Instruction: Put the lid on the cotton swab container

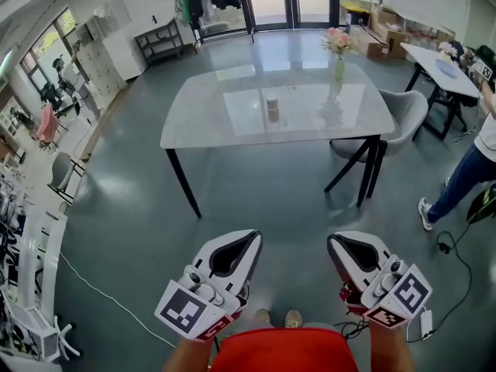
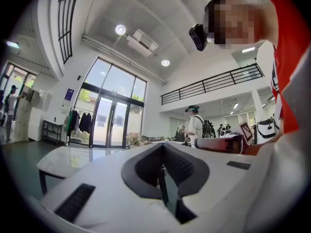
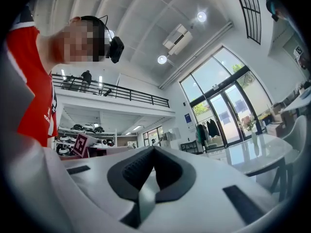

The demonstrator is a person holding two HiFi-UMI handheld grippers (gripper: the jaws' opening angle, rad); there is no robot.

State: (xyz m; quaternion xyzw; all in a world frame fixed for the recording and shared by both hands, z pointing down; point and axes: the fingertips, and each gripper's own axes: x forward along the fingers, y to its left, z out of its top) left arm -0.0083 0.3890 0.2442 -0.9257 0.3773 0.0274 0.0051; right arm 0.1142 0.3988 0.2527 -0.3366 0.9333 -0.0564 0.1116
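Note:
A small cylindrical cotton swab container (image 1: pixel 272 108) stands near the middle of the pale marble table (image 1: pixel 209 122), far ahead of me; I cannot make out its lid. My left gripper (image 1: pixel 255 236) and right gripper (image 1: pixel 332 239) are held low, close to my body, well short of the table. Both are shut with nothing between the jaws. In the left gripper view the left gripper (image 2: pixel 162 146) points up past the table (image 2: pixel 60 158). In the right gripper view the right gripper (image 3: pixel 153 150) is tilted up the same way, with the table (image 3: pixel 257 152) at the right.
A vase of pink flowers (image 1: pixel 339 49) stands at the table's far right. A grey chair (image 1: pixel 399 118) sits at its right end. A person (image 1: pixel 473 169) stands at the right by a second white table (image 1: pixel 438 60), with cables (image 1: pixel 453 246) on the floor. Shelving lines the left wall.

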